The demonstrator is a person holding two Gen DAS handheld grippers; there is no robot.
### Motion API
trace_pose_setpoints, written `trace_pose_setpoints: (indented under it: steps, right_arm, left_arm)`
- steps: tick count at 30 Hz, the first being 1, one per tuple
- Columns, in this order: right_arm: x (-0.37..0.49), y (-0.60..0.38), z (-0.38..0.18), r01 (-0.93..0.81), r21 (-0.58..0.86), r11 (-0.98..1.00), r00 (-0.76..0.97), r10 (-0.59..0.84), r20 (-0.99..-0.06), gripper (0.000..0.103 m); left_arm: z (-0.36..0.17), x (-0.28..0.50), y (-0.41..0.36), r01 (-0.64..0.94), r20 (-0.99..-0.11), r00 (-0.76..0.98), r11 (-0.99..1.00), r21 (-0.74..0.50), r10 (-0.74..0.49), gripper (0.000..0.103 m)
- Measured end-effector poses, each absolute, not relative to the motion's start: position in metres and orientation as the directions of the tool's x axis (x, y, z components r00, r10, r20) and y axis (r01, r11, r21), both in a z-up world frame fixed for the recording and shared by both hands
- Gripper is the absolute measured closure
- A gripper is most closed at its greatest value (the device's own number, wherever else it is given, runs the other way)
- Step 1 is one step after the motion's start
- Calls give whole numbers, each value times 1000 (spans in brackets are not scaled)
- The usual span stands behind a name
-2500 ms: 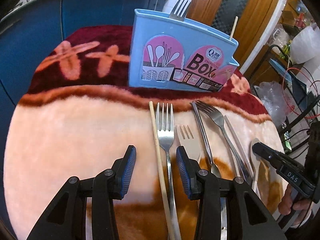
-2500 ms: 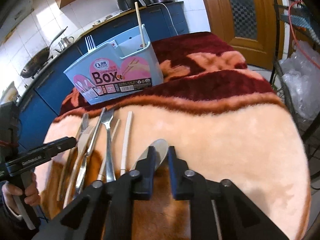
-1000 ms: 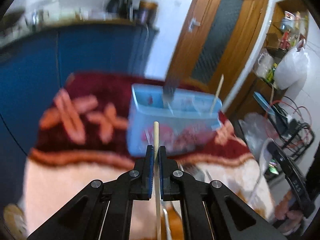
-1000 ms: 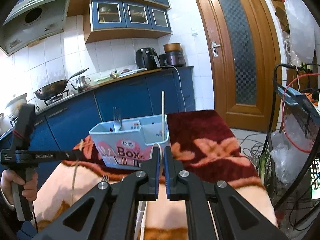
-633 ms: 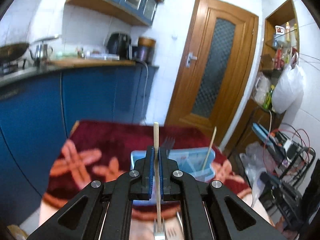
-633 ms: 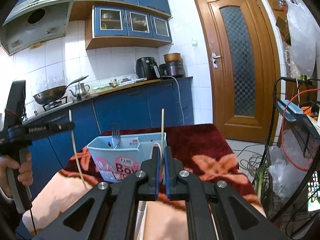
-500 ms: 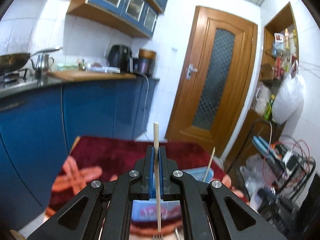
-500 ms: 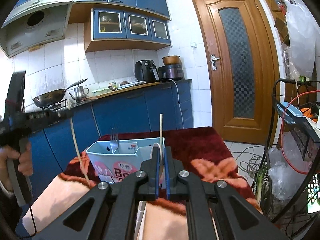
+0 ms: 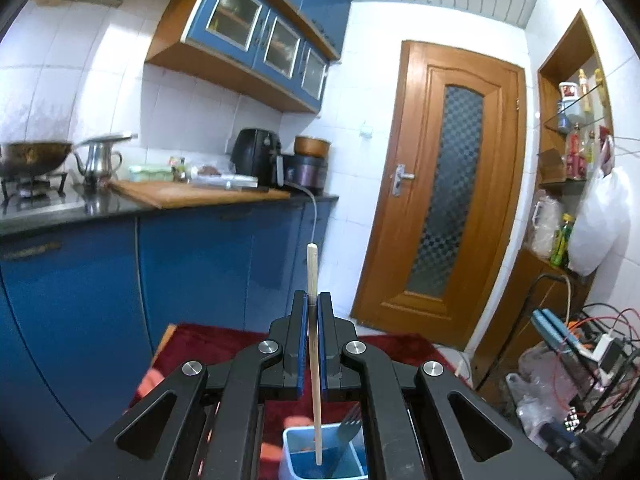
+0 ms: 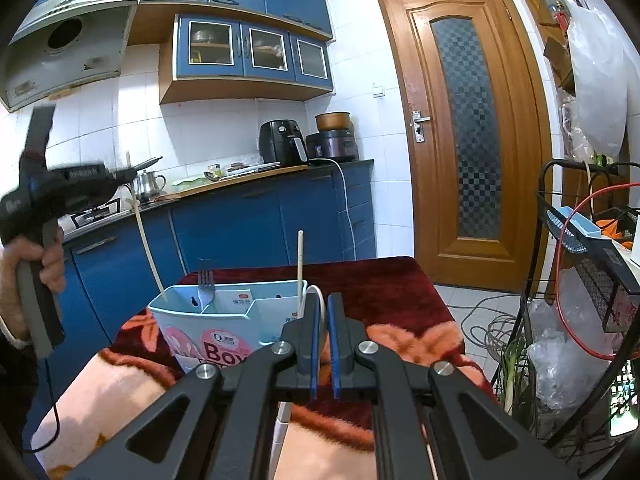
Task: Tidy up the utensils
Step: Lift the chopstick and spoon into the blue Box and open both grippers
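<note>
My left gripper (image 9: 313,300) is shut on a wooden chopstick (image 9: 314,360) held upright, its lower tip hanging over the left compartment of the light blue utensil box (image 9: 296,456). A fork (image 9: 347,428) stands in that box. In the right wrist view the left gripper (image 10: 120,174) holds the chopstick (image 10: 146,240) above the box (image 10: 224,328), which holds a fork (image 10: 205,286) and another chopstick (image 10: 299,272). My right gripper (image 10: 323,304) is shut on a white spoon (image 10: 316,296), whose handle (image 10: 282,428) hangs below.
The box stands on a table under a red and peach blanket (image 10: 384,292). Blue kitchen cabinets (image 10: 256,232) stand behind, a wooden door (image 10: 464,128) at the right. A wire rack (image 10: 588,264) with cables and bags is at the far right.
Both grippers closed on utensils and lifted off the table. My left gripper has risen further with the chopstick, which now hangs over the box's left compartment. My right gripper holds steady.
</note>
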State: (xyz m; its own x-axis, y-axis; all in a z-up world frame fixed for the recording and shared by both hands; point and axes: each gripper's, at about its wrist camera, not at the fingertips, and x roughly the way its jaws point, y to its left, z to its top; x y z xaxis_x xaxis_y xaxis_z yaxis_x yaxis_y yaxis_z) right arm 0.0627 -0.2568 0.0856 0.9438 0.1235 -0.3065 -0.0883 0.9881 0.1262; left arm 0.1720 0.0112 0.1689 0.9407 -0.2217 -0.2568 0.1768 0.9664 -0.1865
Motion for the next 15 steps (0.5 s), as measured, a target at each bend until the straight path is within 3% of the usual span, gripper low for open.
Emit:
trace_pose_setpoints:
  steps: [15]
  right_arm:
    - [106,-234,126,-33,7,999,987,33,-157,97]
  left_arm:
    - [88,183,1,199,-353,898,959,-203,-261,99]
